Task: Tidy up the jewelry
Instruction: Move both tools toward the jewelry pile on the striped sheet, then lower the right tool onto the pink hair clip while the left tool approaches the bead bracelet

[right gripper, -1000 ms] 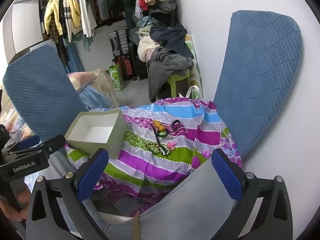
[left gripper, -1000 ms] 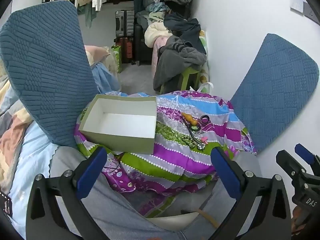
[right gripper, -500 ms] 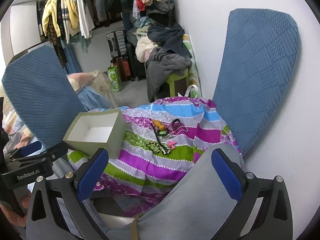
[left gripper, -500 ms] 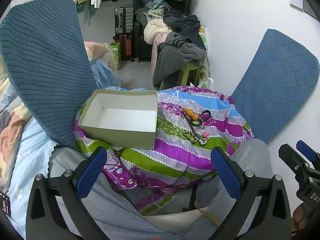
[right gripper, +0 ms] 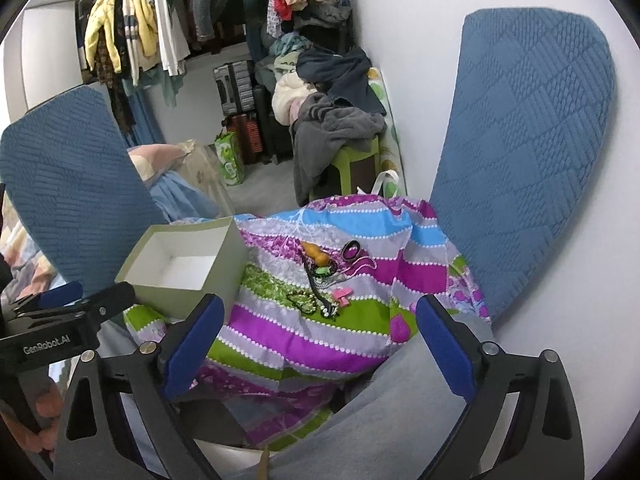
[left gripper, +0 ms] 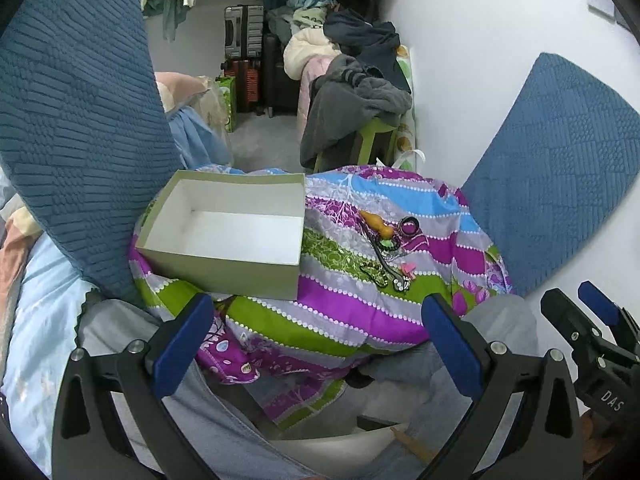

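An open, empty green box with a white inside [left gripper: 224,232] [right gripper: 182,270] sits on the left of a striped purple, green and blue cloth [left gripper: 360,312] [right gripper: 288,340]. A small pile of jewelry [left gripper: 390,252] [right gripper: 326,280] lies to its right: an orange piece [left gripper: 378,224], a dark ring [left gripper: 410,226], beaded chains and a pink clip [right gripper: 342,294]. My left gripper [left gripper: 316,344] is open and empty, held back and above the cloth's near edge. My right gripper [right gripper: 320,344] is open and empty, likewise short of the pile.
Two blue quilted cushions [left gripper: 80,120] [right gripper: 520,160] flank the cloth. My grey-trousered knees [right gripper: 400,400] are under both grippers. Behind are a green stool piled with clothes [left gripper: 360,112], suitcases [left gripper: 244,36] and a hanging rail [right gripper: 140,32]. A white wall is on the right.
Both grippers have drifted a little; the left view has lifted and tilted so the box and jewelry sit higher and clearer. Both stay open and empty. Nothing on the cloth has moved.
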